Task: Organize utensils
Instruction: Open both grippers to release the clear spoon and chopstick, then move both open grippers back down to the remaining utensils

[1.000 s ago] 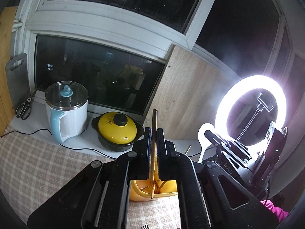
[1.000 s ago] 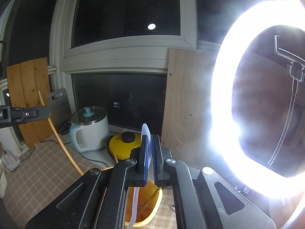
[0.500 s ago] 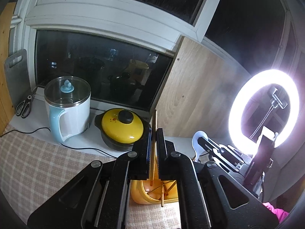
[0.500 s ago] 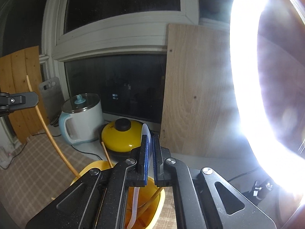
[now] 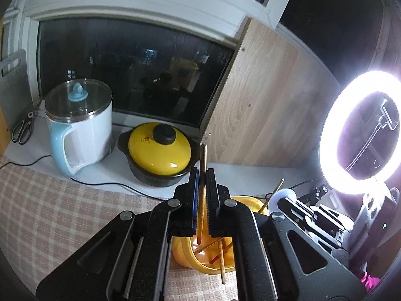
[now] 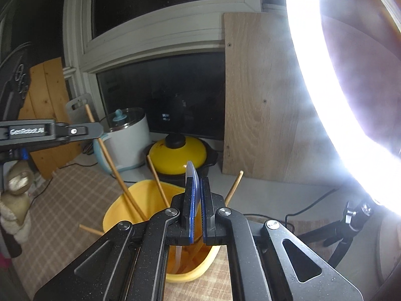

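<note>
L gripper [image 5: 202, 175]: jaws closed tight on 1 wooden chopstick [image 5: 203, 158], held upright; its top pokes above the jaws, its lower end hangs inside the yellow holder [image 5: 185, 255] right below. In the R view the same chopstick runs slanted from the L gripper down into the holder.

R gripper [image 6: 198, 183]: jaws clamped on a thin pale translucent utensil [image 6: 190, 173] w/ rounded tip sticking up past the jaws; its lower part shows below the jaws, reaching down into the holder. Can't tell if spoon or spatula.

Yellow holder sits on the checked cloth [image 5: 50, 210] covering the counter, just under both grippers. Inside: several more chopsticks leaning at angles, 1 against the rear rim [image 6: 156, 183], 1 tilted out to the R [image 6: 233, 188]. 1 chopstick [image 6: 90, 230] lies on the cloth, touching or just beside the holder's L side.

Beyond the holder, on the white sill strip: black pot w/ yellow lid [image 5: 159, 150], near the holder. Just L of it, white kettle w/ pale blue handle and glass lid [image 5: 80, 128]; a black cord runs along the cloth edge in front. Scissors [image 5: 23, 130] further L, grey cutting board [image 5: 12, 80] leaning at the wall behind them.

Wooden panel [image 5: 263, 115] leans against the dark window behind the pot. Lit ring light [image 5: 361, 130] on a stand at far R, glare washes out much of the R view.
</note>
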Demonstrator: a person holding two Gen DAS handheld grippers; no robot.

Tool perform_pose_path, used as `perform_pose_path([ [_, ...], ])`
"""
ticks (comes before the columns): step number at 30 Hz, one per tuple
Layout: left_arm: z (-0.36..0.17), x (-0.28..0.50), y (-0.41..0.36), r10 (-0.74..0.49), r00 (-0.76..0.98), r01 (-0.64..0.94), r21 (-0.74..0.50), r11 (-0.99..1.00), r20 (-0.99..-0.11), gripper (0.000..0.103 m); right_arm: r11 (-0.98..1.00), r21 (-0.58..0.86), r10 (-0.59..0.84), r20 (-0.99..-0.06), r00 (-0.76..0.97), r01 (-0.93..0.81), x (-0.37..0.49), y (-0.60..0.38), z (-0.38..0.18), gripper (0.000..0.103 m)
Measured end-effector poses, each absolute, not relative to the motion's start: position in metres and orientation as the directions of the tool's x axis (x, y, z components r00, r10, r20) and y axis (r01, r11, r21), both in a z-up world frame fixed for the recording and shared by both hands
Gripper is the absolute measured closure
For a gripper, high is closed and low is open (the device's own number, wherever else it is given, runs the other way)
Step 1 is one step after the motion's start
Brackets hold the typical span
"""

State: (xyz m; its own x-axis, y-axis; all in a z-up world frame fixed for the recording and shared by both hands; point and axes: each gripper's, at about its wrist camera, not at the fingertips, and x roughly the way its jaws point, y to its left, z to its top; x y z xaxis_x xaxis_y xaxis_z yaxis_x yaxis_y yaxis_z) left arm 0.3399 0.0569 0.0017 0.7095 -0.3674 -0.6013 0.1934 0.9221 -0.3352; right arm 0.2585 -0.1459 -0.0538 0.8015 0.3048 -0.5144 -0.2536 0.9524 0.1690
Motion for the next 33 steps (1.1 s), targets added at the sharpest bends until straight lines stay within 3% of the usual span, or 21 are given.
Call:
perform_pose_path([
  [15, -0.025, 0.347, 0.032, -0.384, 0.630, 0.228, -0.312, 0.922, -0.675, 0.099, 0.949, 0.160, 0.313, -0.584, 0.749, -0.272, 0.258, -0.138, -0.071, 0.100],
  [18, -0.022, 0.344, 0.032, -0.385, 0.638, 0.229, -0.313, 0.922, -0.667, 0.074, 0.948, 0.176, 0.319, -0.585, 0.746, -0.267, 0.258, -0.141, -0.070, 0.089],
  [20, -0.018, 0.341, 0.034, -0.377, 0.654, 0.226, -0.306, 0.925, -0.657, 0.070, 0.946, 0.193, 0.325, -0.574, 0.751, -0.262, 0.256, -0.146, -0.068, 0.064],
  [33, 0.004, 0.311, 0.060, -0.360, 0.701, 0.204, -0.311, 0.928, -0.615, 0.070, 0.932, 0.253, 0.359, -0.549, 0.755, -0.259, 0.227, -0.175, -0.061, 0.062],
])
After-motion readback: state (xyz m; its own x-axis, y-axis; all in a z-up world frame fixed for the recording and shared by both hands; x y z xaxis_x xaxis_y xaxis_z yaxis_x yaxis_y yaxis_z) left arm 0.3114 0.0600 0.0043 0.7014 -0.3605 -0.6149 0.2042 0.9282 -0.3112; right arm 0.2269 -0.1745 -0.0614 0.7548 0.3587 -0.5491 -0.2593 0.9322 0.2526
